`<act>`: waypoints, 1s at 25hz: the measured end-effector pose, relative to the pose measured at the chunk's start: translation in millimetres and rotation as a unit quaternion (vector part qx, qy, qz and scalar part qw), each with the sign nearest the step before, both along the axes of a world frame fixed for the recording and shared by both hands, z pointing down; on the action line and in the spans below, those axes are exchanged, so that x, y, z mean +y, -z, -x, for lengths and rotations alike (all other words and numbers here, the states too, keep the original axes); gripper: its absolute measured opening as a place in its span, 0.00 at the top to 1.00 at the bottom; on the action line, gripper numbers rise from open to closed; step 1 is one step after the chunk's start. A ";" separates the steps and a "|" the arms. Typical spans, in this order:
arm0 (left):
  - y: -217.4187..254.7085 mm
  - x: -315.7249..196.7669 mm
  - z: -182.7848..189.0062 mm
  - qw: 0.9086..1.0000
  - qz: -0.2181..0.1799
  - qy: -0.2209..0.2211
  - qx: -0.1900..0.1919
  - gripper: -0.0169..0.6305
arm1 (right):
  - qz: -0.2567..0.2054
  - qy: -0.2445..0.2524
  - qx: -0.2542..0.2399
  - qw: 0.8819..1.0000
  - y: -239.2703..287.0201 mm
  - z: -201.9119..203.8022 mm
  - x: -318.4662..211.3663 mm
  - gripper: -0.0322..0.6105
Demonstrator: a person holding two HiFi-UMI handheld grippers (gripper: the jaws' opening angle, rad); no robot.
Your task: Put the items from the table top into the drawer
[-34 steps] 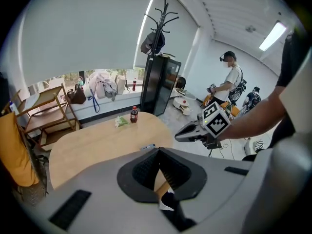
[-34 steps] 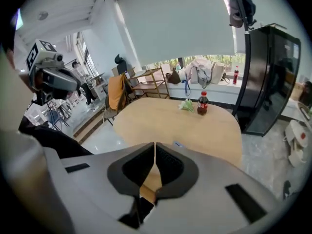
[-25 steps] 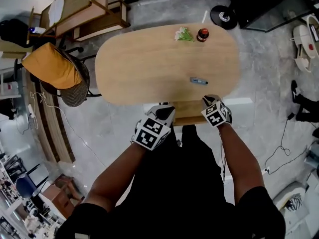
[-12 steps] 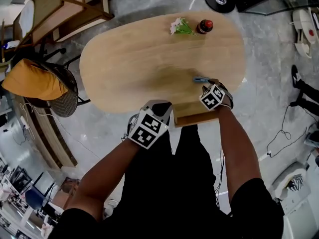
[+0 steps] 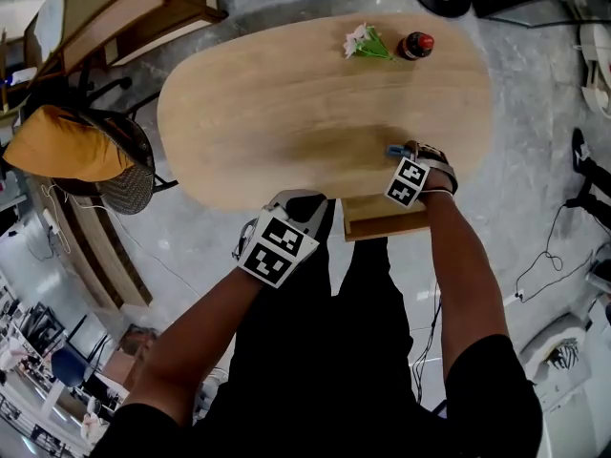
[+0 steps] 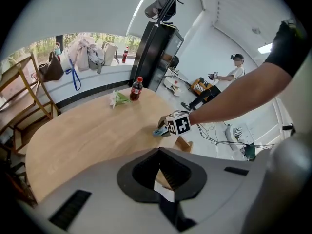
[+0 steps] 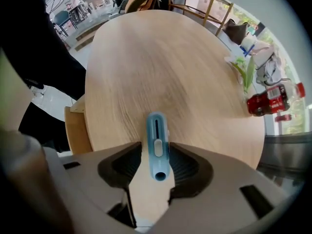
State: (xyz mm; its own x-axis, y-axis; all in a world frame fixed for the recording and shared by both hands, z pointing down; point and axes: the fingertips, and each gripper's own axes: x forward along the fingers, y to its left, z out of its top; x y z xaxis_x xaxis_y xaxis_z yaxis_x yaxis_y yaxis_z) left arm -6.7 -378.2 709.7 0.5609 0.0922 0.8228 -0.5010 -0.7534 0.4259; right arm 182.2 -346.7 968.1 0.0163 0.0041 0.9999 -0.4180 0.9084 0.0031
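Observation:
A blue utility knife [image 7: 157, 145] lies on the oval wooden table [image 5: 286, 113] near its front edge. My right gripper [image 7: 156, 147] points straight down over it. Its jaws are opening and stand on either side of the knife [image 5: 392, 150] without pressing it. An open wooden drawer [image 5: 387, 222] juts from under the table just below my right gripper [image 5: 405, 156]. At the far edge lie a small flower bunch [image 5: 366, 42] and a dark bottle with a red cap [image 5: 416, 45]. My left gripper [image 5: 307, 208] hangs off the table's front edge, shut and empty [image 6: 158, 152].
A chair with an orange cushion [image 5: 72, 146] stands at the table's left end, with a wooden rack [image 5: 124, 12] behind it. Cables run over the floor at the right [image 5: 549, 256]. In the left gripper view another person [image 6: 234, 72] stands far off.
My right gripper moved from the drawer front up over the table, came down around the blue knife and opened. My left gripper drifted a little lower at the table's front edge.

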 end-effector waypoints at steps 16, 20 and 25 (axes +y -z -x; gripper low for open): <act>34.0 28.4 -12.2 0.991 -0.054 0.121 0.004 0.97 | -0.036 -0.230 -0.144 0.962 85.6 5.5 27.8 0.77; 36.4 66.3 -22.0 0.987 -0.057 0.152 0.003 0.97 | -0.024 -0.305 -0.196 0.932 93.5 1.6 61.4 0.77; 28.4 108.3 -29.4 0.981 -0.063 0.185 -0.008 0.97 | 0.008 -0.236 -0.214 0.948 76.3 21.8 129.4 0.77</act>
